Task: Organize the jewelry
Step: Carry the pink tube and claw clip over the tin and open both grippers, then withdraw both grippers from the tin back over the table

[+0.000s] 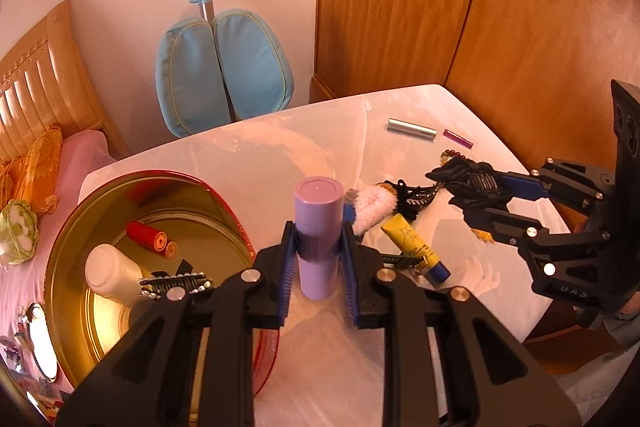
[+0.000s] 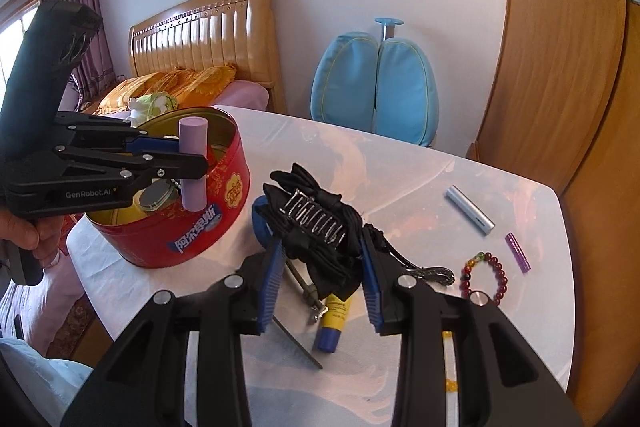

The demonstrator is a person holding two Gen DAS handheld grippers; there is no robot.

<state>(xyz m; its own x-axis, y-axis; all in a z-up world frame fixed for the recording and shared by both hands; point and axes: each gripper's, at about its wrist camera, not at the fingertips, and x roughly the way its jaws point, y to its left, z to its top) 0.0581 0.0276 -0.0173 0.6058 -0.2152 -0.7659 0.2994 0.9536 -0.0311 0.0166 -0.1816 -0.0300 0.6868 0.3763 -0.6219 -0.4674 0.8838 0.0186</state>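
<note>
My left gripper (image 1: 318, 251) is shut on an upright lilac tube (image 1: 319, 227), held above the table just right of the round red tin (image 1: 64, 239); it also shows in the right wrist view (image 2: 193, 163). The tin (image 2: 224, 195) holds a red tube (image 1: 146, 235), a cream bottle (image 1: 110, 273) and a black beaded clip (image 1: 176, 283). My right gripper (image 2: 320, 259) is shut on a black bow hair clip (image 2: 316, 223), lifted over the table. A red bead bracelet (image 2: 486, 277) lies to its right.
On the white table (image 1: 280, 139) lie a yellow tube with a blue cap (image 2: 334, 323), a white fluffy item (image 1: 374, 207), a silver tube (image 2: 470, 211), a purple stick (image 2: 518, 253) and a metal tool (image 2: 298, 341). A blue chair (image 1: 222, 67), a bed and wooden wardrobe stand behind.
</note>
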